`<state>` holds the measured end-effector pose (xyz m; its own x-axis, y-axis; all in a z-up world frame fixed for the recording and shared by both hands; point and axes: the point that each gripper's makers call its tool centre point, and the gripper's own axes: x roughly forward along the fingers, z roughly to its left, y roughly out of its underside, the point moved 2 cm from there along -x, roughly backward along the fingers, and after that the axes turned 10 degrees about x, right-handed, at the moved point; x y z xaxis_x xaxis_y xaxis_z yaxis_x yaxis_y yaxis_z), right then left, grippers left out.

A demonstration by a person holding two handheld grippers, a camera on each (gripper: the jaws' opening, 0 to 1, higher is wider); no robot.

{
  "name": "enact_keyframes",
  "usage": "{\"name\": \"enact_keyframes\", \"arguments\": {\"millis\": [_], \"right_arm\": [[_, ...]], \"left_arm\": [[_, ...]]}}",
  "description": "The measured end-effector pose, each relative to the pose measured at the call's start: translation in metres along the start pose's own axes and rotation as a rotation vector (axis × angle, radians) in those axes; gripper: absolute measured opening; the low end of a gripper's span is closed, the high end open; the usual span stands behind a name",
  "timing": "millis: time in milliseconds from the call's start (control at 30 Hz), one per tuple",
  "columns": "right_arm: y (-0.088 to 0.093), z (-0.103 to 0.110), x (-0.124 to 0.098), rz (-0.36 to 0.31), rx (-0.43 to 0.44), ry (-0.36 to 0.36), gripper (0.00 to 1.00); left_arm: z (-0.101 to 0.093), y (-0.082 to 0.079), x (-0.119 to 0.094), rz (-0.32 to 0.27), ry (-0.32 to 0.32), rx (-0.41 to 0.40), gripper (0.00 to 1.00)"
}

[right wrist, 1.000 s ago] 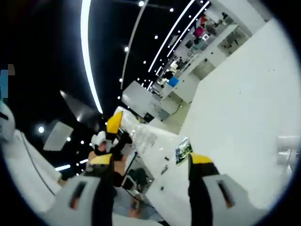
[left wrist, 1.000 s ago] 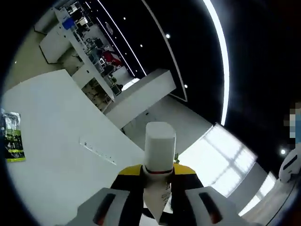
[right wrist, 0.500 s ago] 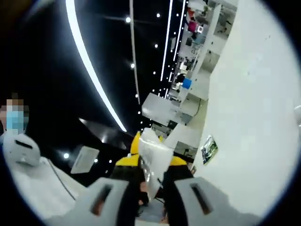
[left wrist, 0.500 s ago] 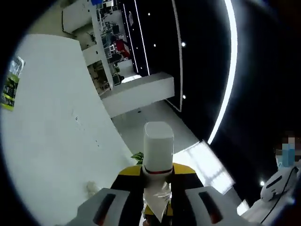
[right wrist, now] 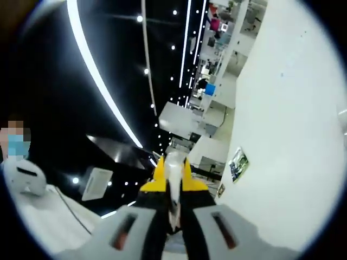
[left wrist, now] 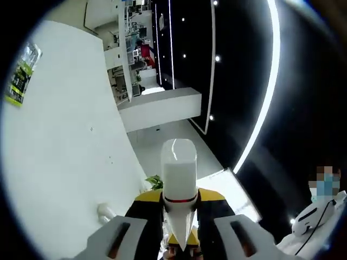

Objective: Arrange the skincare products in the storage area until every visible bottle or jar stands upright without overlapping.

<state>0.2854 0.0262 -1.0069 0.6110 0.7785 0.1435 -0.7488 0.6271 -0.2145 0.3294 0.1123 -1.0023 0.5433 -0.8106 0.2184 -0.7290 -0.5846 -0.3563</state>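
A white tube with a tall white cap and a thin red ring below it stands between the yellow-padded jaws of my left gripper, which is shut on it, cap pointing away from the camera. Its lower end tapers to a flat point between the jaws. My right gripper is shut on a thin, shiny whitish item that pokes out between its yellow tips; I cannot tell what it is. Both grippers are lifted off the white table, seen also as table.
A green printed packet lies on the table, also seen as packet. A small white object sits on the table near the left jaw. A person in white stands to the side. Desks and shelves fill the room's far end.
The right jaws, wide open a second ago, have closed onto the thin whitish item. The left gripper keeps its hold on the tube. Both views have rolled with the hands.
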Motion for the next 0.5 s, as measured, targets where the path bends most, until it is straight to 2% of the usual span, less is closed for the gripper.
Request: {"name": "enact_keyframes", "arguments": {"millis": [33,267,367,500], "right_arm": [[0.0,0.0,0.0,0.001,-0.004,0.004,0.03],[0.003,-0.002,-0.002,0.011,-0.04,0.046,0.03],[0.002,-0.006,-0.006,-0.007,-0.019,0.053,0.03],[-0.003,-0.01,-0.011,-0.036,-0.001,0.079,0.03]], "left_arm": [[0.003,0.002,-0.003,0.022,-0.017,0.02,0.23],[0.016,0.001,-0.016,0.043,-0.114,0.163,0.3],[0.018,-0.004,-0.027,0.044,-0.14,0.202,0.31],[0.032,-0.006,-0.042,0.085,-0.239,0.314,0.43]]}}
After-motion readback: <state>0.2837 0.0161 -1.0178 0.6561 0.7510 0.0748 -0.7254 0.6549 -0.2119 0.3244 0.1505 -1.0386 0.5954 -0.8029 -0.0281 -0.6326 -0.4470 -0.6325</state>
